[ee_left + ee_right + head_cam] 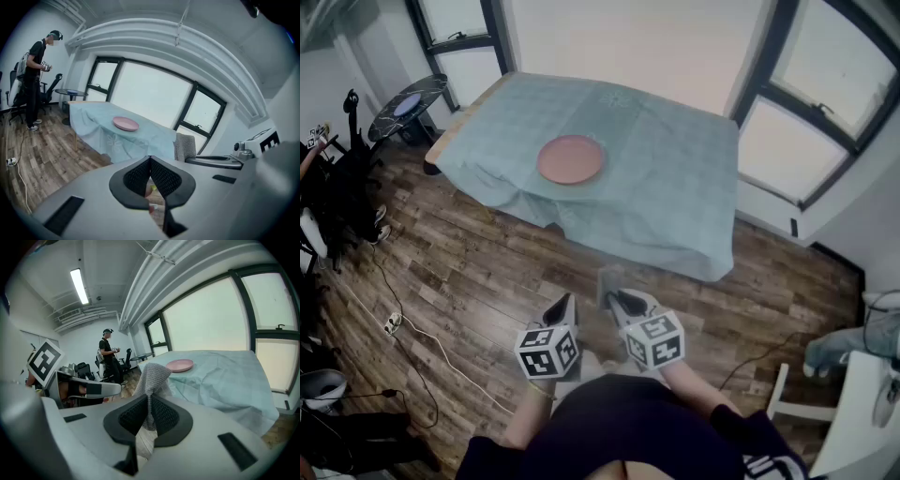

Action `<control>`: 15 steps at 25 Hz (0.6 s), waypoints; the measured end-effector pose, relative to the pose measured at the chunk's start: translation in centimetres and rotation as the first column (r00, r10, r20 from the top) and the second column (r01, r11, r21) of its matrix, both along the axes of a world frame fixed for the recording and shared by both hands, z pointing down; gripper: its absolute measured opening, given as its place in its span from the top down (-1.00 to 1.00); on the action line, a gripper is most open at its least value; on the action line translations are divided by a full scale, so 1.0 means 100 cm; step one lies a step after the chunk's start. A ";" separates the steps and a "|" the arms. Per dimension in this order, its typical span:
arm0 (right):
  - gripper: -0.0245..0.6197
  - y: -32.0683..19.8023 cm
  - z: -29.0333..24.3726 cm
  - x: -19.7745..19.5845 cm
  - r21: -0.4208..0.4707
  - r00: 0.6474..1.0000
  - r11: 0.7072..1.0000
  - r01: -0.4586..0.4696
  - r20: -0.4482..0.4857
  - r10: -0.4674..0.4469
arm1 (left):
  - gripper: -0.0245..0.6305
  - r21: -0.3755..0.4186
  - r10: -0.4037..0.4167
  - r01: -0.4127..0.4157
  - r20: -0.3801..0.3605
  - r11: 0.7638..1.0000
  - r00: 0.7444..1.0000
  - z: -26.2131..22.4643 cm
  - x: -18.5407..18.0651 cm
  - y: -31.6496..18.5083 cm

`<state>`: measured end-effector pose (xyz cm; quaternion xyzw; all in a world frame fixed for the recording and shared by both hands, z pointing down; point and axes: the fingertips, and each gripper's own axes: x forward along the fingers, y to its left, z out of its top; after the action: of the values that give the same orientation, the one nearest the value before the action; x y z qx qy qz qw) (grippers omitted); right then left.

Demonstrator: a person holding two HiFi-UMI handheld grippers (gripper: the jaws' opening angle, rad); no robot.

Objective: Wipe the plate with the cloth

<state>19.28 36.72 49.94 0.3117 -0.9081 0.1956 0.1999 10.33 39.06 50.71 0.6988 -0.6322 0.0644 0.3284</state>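
Note:
A pink plate (570,159) lies on the table (675,187) under its light blue cover, well ahead of both grippers. I hold both grippers low, close to my body, above the wooden floor. My right gripper (616,298) is shut on a grey knitted cloth (153,375), which stands up out of its jaws; the plate (179,365) shows beyond it. My left gripper (566,302) is shut with nothing in it. In the left gripper view its jaws (150,158) meet, the plate (125,123) is far off, and the cloth (185,146) hangs at the right.
A person (35,84) stands at the left by office chairs (337,197) and a small round table (408,103). Cables (403,323) trail over the floor at the left. A white chair (797,394) stands at the right. Windows run behind the table.

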 end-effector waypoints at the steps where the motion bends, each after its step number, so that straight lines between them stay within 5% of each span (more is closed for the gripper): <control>1: 0.82 0.001 0.000 0.000 -0.002 1.000 1.000 0.003 0.000 -0.003 | 0.88 -0.003 -0.002 0.002 -0.001 1.000 1.000 0.001 0.000 0.001; 15: 0.82 0.006 0.001 0.002 -0.008 1.000 1.000 0.022 0.002 -0.022 | 0.88 -0.026 0.013 -0.013 -0.002 1.000 1.000 0.006 0.006 0.003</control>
<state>19.48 37.32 50.07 0.3005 -0.9109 0.1973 0.2027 10.96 39.35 51.33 0.6986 -0.6265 0.0740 0.3376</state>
